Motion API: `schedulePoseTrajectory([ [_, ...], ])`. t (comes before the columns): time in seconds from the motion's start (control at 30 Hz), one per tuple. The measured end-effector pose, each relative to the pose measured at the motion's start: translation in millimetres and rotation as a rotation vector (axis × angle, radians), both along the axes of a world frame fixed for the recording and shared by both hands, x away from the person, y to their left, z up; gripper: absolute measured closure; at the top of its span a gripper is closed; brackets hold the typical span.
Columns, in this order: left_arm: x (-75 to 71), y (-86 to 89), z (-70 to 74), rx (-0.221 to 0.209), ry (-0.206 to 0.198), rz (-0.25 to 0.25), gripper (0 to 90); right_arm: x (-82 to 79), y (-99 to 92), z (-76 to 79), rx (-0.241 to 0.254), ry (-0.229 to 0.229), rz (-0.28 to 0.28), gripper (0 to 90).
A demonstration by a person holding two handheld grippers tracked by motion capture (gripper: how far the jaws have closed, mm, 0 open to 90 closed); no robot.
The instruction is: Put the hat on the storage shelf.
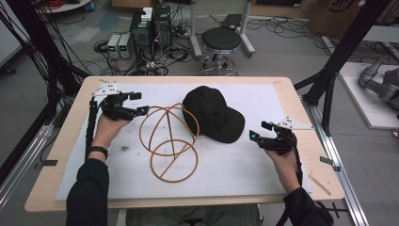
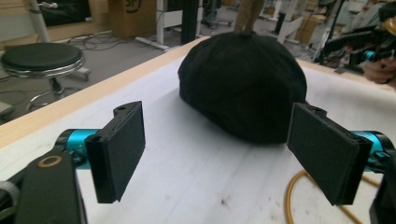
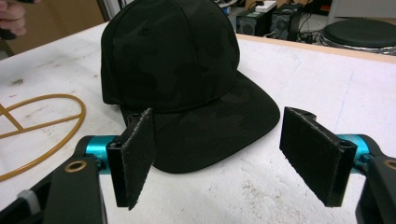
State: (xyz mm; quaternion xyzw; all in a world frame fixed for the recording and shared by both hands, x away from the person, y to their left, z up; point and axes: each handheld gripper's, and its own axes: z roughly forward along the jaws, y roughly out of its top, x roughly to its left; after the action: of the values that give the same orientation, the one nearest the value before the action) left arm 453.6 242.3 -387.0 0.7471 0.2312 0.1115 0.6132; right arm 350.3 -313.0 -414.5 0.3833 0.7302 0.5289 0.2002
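Black cap [image 3: 187, 79] (brim toward right gripper [image 3: 217, 156])

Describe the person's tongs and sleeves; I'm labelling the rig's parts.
Both tongs, left and right, are black, with flat rectangular pads on teal mounts. Each carries a grey three-cornered plate on top and trails a black cable. The sleeves are black, and a black wristband sits on the left wrist.
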Motion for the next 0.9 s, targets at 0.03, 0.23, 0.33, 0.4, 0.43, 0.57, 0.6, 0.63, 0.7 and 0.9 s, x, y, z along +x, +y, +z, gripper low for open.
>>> schedulePoseTrajectory([
  [0.03, 2.4, -1.7, -0.6, -0.014, -0.007, 0.007, 20.4, -0.1, 0.3, 0.0, 0.001, 0.004, 0.002, 27.0],
  [0.23, 20.2, -26.0, -3.5, 0.033, 0.002, -0.068, 23.8, 0.1, 0.2, -0.3, 0.009, 0.009, 0.008, 27.0],
  [0.33, 25.3, -43.1, -8.6, 0.043, -0.012, -0.115, 23.5, 0.5, -0.2, -0.7, 0.010, 0.008, 0.009, 27.0],
  [0.4, 28.7, -54.2, -16.5, 0.050, 0.000, -0.141, 24.4, 0.6, -0.8, -0.8, 0.009, 0.005, 0.009, 27.0],
  [0.43, 29.8, -58.2, -19.7, 0.045, 0.015, -0.144, 24.2, 0.4, -1.1, -0.7, 0.009, 0.007, 0.009, 27.0],
  [0.57, 30.9, -81.8, -28.8, 0.068, 0.034, -0.181, 22.0, 0.4, -1.6, -1.2, 0.011, 0.011, 0.006, 27.0],
  [0.6, 31.2, -87.6, -29.2, 0.083, 0.034, -0.198, 22.2, 0.9, -1.8, -1.3, 0.008, 0.007, 0.008, 27.1],
  [0.63, 31.9, -93.3, -29.9, 0.091, 0.040, -0.203, 22.7, 0.8, -1.6, -1.4, 0.009, 0.008, 0.006, 27.0],
  [0.7, 33.2, -101.8, -29.9, 0.102, 0.035, -0.208, 22.6, 0.7, -1.2, -1.4, 0.010, 0.012, 0.007, 27.1],
  [0.9, 37.4, -115.1, -33.3, 0.111, 0.051, -0.214, 22.1, -0.2, -3.2, -1.2, 0.008, 0.008, 0.003, 27.1],
])
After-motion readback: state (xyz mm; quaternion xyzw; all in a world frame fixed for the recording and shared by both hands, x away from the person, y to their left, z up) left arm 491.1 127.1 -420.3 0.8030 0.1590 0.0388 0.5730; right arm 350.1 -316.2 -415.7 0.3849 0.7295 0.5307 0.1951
